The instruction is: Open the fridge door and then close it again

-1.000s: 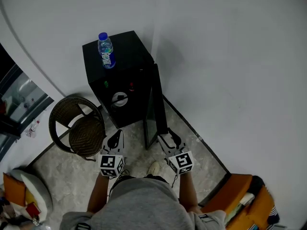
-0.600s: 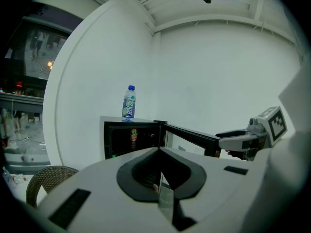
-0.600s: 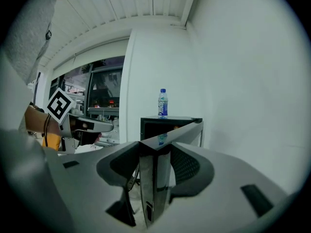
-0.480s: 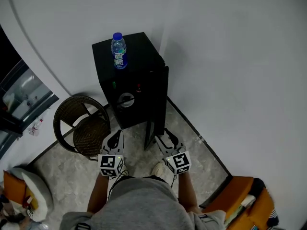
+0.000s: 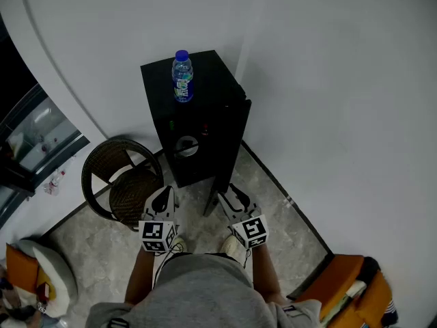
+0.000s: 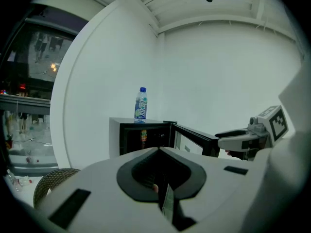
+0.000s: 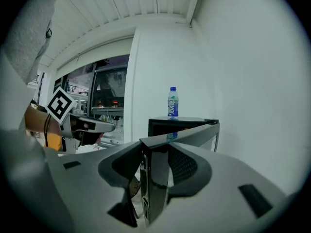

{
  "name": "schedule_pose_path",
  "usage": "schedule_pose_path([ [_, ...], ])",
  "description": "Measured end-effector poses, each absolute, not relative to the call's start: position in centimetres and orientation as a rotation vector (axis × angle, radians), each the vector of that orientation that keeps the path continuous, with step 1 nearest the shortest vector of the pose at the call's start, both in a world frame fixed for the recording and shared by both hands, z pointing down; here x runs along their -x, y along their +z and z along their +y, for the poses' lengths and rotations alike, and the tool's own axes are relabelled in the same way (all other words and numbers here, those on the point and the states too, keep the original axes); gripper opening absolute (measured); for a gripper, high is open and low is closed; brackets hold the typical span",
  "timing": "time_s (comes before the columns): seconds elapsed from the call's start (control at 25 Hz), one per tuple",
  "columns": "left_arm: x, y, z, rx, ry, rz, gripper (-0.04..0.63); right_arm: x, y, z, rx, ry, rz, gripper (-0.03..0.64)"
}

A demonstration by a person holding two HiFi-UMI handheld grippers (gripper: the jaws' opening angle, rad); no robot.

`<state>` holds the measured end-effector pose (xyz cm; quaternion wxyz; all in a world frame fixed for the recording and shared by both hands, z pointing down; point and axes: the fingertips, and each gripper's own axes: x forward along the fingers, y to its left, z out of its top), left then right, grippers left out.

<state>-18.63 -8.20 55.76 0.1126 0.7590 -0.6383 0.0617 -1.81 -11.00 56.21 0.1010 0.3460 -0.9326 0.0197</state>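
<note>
1. The door no longer runs straight down my head view. Its free edge has swung a little left, toward the fridge front.
2. My right gripper has gone left with that edge. Its jaws have just been closing, and the edge stands between them.
3. My head view has drifted: the fridge and bottle now sit further right and a bit lower.
4. The chair has slid right too, so my left gripper now shows at its rim.
</note>
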Motion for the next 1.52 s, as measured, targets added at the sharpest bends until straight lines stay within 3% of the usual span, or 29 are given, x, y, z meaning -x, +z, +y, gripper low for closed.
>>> schedule_pose_path([
  [1.52, 33.7, 56.2, -9.9, -2.268, 0.211, -1.857, 0.005, 15.8, 56.3, -16.7, -1.324, 0.186, -2.638, 0.187],
])
